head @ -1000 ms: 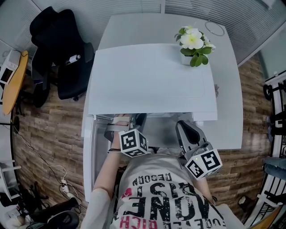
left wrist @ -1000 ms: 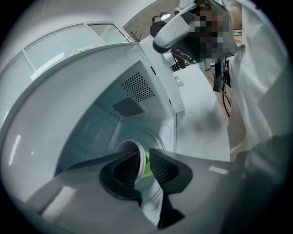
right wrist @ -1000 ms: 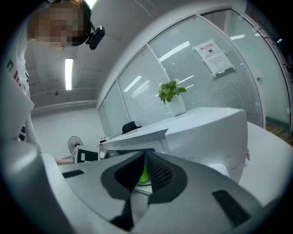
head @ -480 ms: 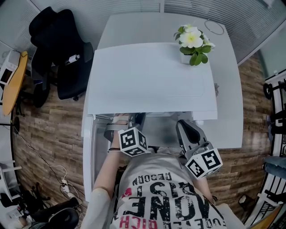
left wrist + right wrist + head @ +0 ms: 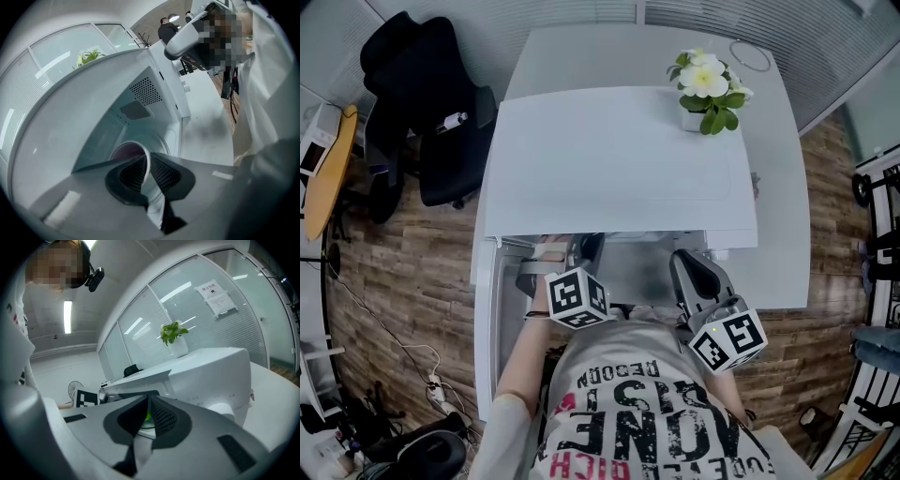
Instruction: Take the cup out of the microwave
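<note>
The white microwave (image 5: pixel 619 159) stands on the table with its door (image 5: pixel 487 328) swung open to the left. In the left gripper view a white cup (image 5: pixel 126 151) with a dark inside sits in the cavity. My left gripper (image 5: pixel 149 164) reaches into the cavity; its jaws have just been closing and now pinch the cup's wall at the rim. In the head view the left gripper (image 5: pixel 574 247) has its tips hidden under the microwave's top. My right gripper (image 5: pixel 690 261) hangs in front of the microwave's right side. In its own view the right gripper (image 5: pixel 149 401) has its pads together and holds nothing.
A potted plant (image 5: pixel 706 89) with a white flower stands on the microwave's top at the back right. The white table (image 5: pixel 783 187) carries the microwave. A black office chair (image 5: pixel 422 103) stands on the wooden floor to the left.
</note>
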Demonstrator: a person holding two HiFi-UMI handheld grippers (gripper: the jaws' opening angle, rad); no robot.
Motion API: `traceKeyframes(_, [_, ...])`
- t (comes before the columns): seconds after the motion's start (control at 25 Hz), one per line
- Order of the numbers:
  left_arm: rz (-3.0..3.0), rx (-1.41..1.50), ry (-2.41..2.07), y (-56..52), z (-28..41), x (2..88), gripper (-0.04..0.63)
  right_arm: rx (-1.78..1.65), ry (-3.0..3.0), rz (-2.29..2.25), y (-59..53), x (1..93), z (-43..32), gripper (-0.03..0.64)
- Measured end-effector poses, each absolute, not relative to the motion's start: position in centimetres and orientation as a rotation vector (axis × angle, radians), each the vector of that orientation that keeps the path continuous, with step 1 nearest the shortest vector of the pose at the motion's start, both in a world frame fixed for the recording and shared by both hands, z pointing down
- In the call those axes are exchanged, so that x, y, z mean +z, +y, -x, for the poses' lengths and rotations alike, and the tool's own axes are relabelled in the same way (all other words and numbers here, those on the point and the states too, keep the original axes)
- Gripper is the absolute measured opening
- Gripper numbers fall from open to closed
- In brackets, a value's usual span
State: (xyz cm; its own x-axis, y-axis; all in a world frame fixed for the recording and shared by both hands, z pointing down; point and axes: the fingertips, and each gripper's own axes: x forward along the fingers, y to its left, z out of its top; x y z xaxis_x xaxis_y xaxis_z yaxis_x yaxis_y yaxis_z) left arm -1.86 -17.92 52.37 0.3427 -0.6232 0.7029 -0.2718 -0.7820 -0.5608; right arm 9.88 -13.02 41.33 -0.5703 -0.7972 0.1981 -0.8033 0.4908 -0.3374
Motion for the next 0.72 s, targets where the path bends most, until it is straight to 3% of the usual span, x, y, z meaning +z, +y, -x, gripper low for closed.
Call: traceKeyframes(0.72, [2.285,-1.308,0.824,-14.0,3.3,49.5,0.040,0.595,-2.696,-1.465,-11.0,41.0,-7.3,0.028])
